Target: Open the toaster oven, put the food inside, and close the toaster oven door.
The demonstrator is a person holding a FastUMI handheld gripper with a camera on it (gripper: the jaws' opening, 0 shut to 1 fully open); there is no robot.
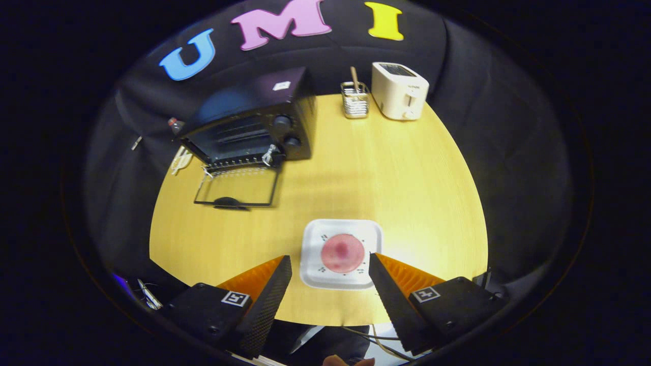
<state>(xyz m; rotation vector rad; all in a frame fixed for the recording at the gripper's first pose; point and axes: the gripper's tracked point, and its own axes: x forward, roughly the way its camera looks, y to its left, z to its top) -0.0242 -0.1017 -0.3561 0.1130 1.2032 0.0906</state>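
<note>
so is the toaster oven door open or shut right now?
Open. The toaster oven has its door folded down flat onto the table, handle toward the gripper, whose jaws stand open around the plate of food.

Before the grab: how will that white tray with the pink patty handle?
The white tray between the open gripper fingers looks thin and foam-like, so probably light and flexible; a hard pinch may dent its rim. The flat round patty lies loose on it and could slide if the tray is tilted.
</note>
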